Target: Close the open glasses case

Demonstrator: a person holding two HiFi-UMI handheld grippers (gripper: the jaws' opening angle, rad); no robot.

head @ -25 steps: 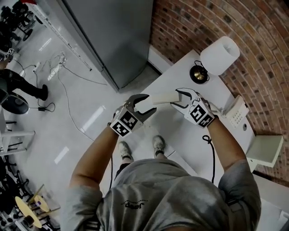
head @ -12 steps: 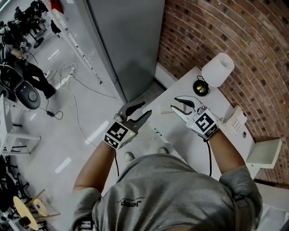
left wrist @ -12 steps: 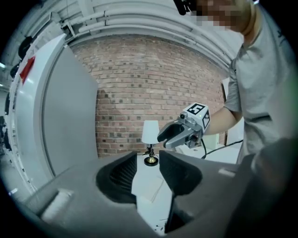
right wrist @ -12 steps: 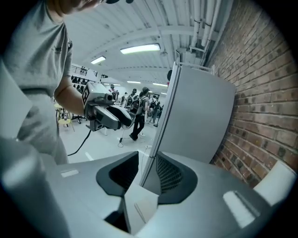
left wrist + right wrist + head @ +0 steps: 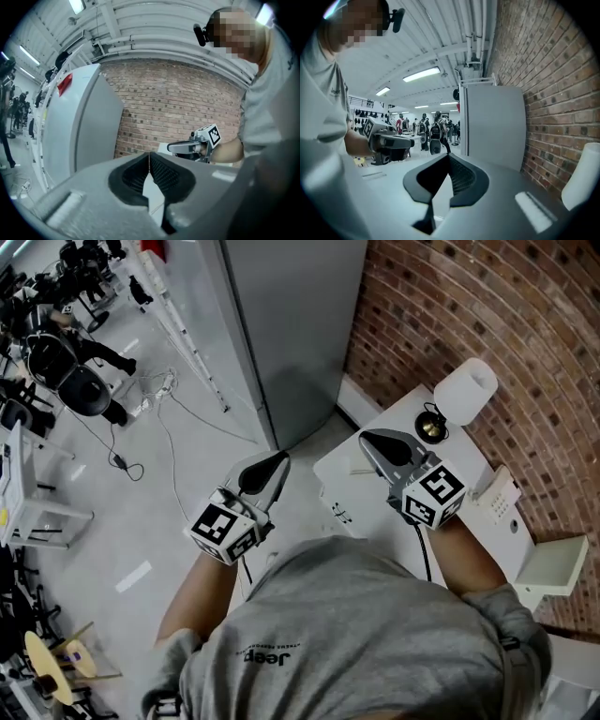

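I hold my left gripper (image 5: 279, 461) and right gripper (image 5: 368, 441) fully closed and empty above the table (image 5: 375, 504); the glasses case is not visible, so closure is unconfirmed.

I count two grippers, the left gripper (image 5: 277, 463) and the right gripper (image 5: 370, 440), and two marker cubes, one on the left (image 5: 225, 531) and one on the right (image 5: 434, 493). Past the right gripper's tips stand one white cylinder (image 5: 466, 390) and one small brass round thing (image 5: 431, 426) just beside it, and off that gripper's right side lie one white keypad unit (image 5: 497, 495) and one white box (image 5: 551, 566). There is one white table (image 5: 366, 501) under the right gripper and one tall grey cabinet (image 5: 291, 324) ahead of both grippers' tips.
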